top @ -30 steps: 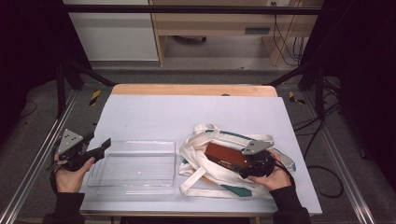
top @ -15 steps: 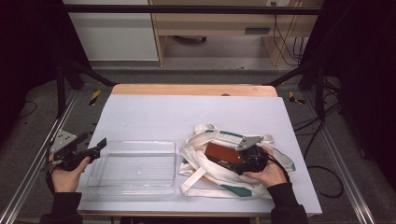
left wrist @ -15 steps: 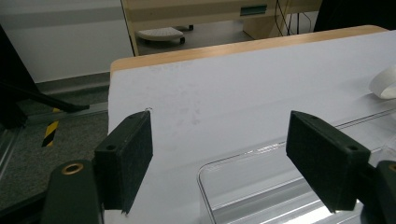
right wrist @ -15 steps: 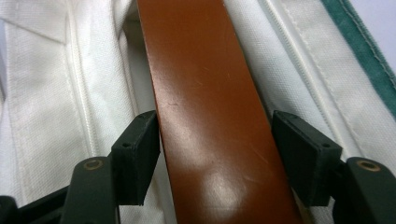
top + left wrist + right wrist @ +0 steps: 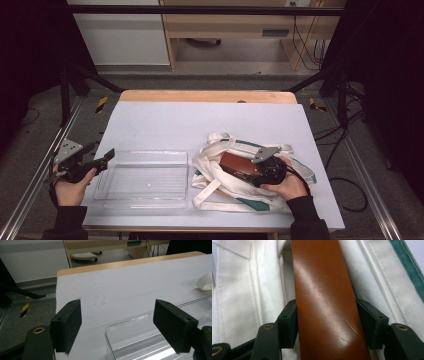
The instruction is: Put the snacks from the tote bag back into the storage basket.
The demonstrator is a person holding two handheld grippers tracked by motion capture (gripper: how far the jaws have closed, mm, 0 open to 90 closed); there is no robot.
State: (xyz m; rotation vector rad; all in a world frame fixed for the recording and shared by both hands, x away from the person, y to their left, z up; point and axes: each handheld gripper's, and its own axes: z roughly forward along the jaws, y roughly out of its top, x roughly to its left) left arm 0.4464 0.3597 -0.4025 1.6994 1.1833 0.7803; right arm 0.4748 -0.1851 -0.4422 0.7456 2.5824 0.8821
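My right gripper has its fingers pressed on both sides of a brown case, so I am holding it. The case lies inside the open white bag on the right side of the bench. It looks smooth, shiny and hard, so I think it could slip, and holding it across the narrow sides seems best. The bag is soft and floppy, and its straps lie loose around the case, so they might catch when I lift. My left gripper is spread wide with nothing in it, and it hangs over the near left corner of a clear tray. The tray sits just beside the bag. Past them, the far half of the bench is bare, with lots of room to move.
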